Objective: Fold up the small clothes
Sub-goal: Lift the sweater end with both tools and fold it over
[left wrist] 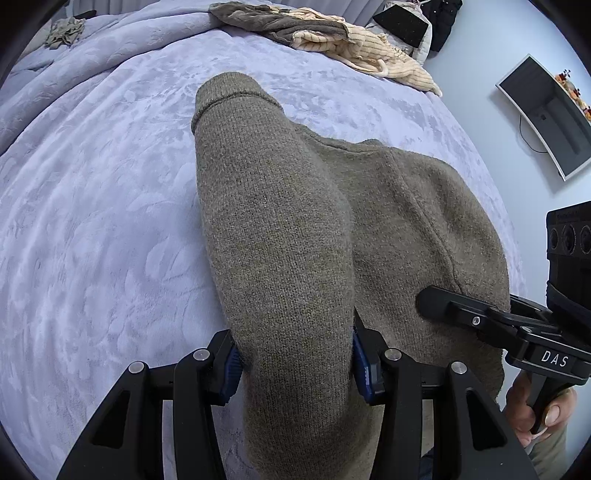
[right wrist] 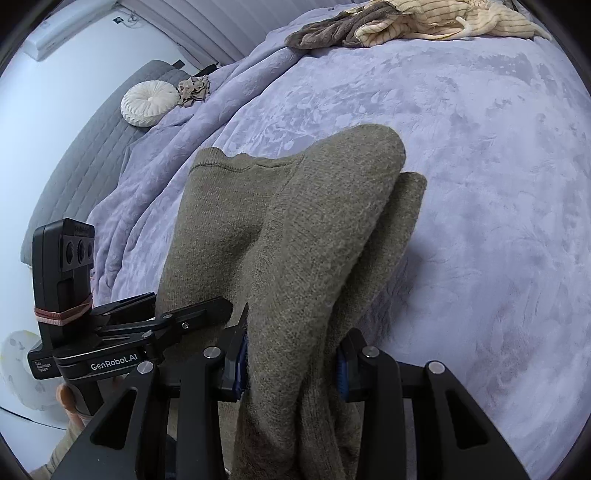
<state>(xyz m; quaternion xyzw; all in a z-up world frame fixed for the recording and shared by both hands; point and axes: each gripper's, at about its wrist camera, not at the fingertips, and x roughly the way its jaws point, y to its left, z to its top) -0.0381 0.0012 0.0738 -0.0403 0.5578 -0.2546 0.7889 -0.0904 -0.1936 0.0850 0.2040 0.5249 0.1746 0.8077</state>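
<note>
An olive-brown knit sweater (left wrist: 406,206) lies on the lavender bedspread (left wrist: 92,221), its near edge lifted. My left gripper (left wrist: 295,365) is shut on a thick fold of the sweater, which drapes forward between the blue pads (left wrist: 364,369). My right gripper (right wrist: 291,369) is shut on another bunched fold of the same sweater (right wrist: 295,229). The right gripper also shows in the left wrist view (left wrist: 480,317), lying against the sweater's right side. The left gripper shows in the right wrist view (right wrist: 177,317) at the sweater's left side.
A heap of cream striped and brown clothes (left wrist: 332,37) lies at the bed's far edge. A crumpled beige garment (left wrist: 64,31) sits far left by a round white cushion (right wrist: 149,103). A monitor (left wrist: 546,110) stands off the bed's right side.
</note>
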